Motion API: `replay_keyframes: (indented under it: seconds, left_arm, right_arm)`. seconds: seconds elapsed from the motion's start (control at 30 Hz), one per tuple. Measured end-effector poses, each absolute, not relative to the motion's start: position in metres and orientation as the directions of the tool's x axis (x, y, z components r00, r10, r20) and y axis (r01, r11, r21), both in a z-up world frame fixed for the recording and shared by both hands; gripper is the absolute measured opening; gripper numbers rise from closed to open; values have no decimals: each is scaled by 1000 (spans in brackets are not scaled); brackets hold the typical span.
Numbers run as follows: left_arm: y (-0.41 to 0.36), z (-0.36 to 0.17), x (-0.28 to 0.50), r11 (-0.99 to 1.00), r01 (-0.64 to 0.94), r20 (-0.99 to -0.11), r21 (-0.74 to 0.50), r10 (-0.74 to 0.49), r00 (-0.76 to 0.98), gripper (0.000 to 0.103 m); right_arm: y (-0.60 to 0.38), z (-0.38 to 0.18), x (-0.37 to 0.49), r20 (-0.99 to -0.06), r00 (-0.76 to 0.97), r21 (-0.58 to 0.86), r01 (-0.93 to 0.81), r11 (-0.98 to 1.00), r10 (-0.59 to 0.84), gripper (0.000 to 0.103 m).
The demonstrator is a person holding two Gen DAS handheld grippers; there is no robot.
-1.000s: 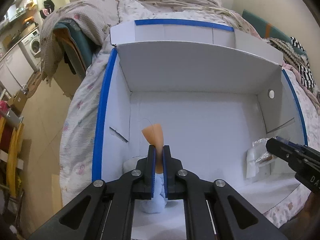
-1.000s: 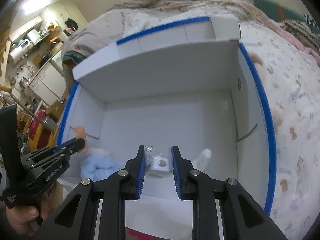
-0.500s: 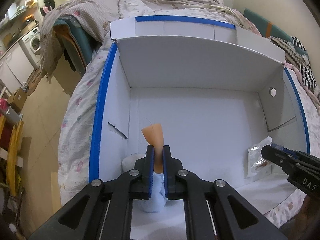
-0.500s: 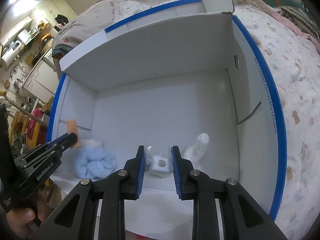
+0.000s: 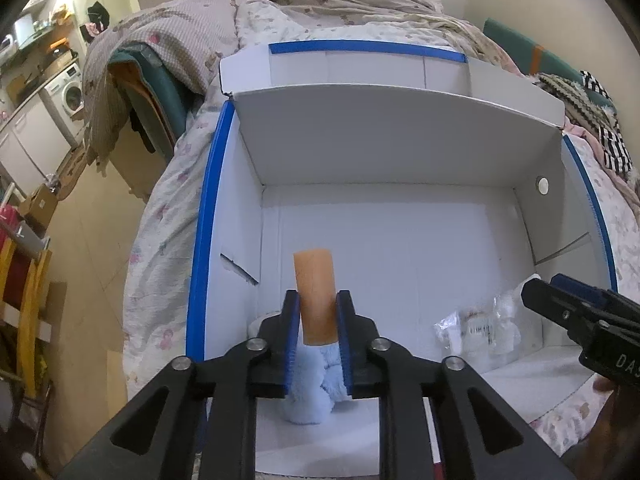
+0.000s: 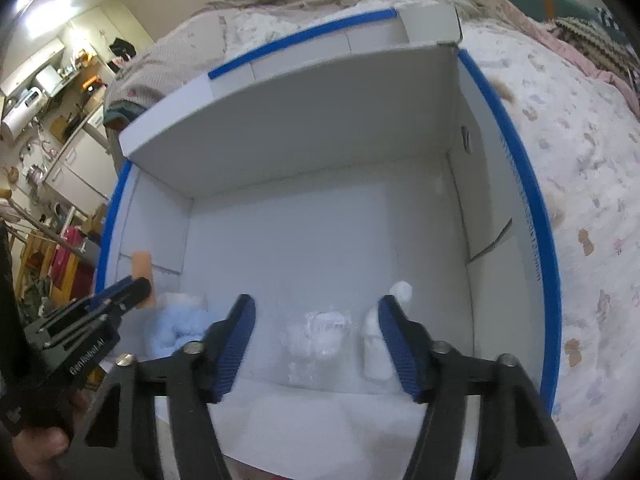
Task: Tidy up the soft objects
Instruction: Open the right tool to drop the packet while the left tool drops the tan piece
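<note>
A white box with blue-taped edges (image 5: 208,216) (image 6: 532,216) lies open on the bed. My left gripper (image 5: 317,312) is part open around a flat orange pad (image 5: 314,292), which stands over a light blue fluffy cloth (image 5: 316,384) near the box's left wall. I cannot tell whether its pads touch the orange pad. My right gripper (image 6: 318,320) is wide open and empty above a clear plastic packet (image 6: 316,332) on the box floor. A white soft figure (image 6: 380,344) stands beside its right finger (image 6: 400,344). The blue cloth (image 6: 176,328) and orange pad (image 6: 142,272) also show in the right wrist view.
The box's rear flap (image 5: 392,120) overhangs its back wall. Floral bedding (image 6: 580,184) surrounds the box, with rumpled blankets (image 5: 328,0) behind. A washing machine (image 5: 66,94) and shelves stand on the left past the bed.
My left gripper has opened from a tight pinch on the orange pad, which now shows its broad face. My right gripper has opened wide and let go of the plastic packet.
</note>
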State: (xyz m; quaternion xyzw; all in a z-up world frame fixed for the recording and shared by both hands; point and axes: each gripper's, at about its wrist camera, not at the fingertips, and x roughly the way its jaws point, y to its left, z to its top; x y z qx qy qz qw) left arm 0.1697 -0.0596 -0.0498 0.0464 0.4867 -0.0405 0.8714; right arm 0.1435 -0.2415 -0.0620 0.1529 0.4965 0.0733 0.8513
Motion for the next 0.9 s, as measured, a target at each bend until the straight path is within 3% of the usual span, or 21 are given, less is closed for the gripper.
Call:
replay_keyframes:
  seconds: [0.03, 0.2, 0.33, 0.43, 0.5, 0.6, 0.67, 0.9]
  left_arm:
    - [-60, -49, 169, 992, 116, -852, 40, -26, 523, 17]
    - [-61, -47, 168, 992, 113, -847, 52, -16, 531, 17]
    - [-61, -47, 167, 992, 111, -845, 57, -11, 535, 21]
    - [-61, -44, 166, 992, 109, -839, 61, -8, 544, 33]
    - [-61, -41, 164, 992, 105, -829, 69, -2, 559, 50]
    - [-61, -36, 162, 992, 109, -818, 66, -9, 575, 64]
    - [-61, -34, 162, 993, 103, -815, 65, -6, 579, 68]
    - [-63, -25, 157, 992, 103, -797, 73, -4, 603, 69]
  right_arm:
    - [-241, -60, 144, -822, 501, 328, 24, 945, 272, 70]
    - [-242, -53, 143, -802, 536, 327, 21, 945, 266, 103]
    - [-244, -48, 142, -779, 569, 338, 26, 941, 264, 103]
    - [-246, -45, 142, -766, 590, 341, 34, 940, 256, 103]
    - [-247, -42, 140, -756, 609, 332, 39, 943, 241, 103]
    - [-249, -38, 139, -735, 632, 339, 28, 940, 246, 103]
    - [-250, -37, 139, -730, 640, 335, 27, 942, 242, 103]
    - [-248, -38, 138, -737, 633, 320, 21, 947, 235, 103]
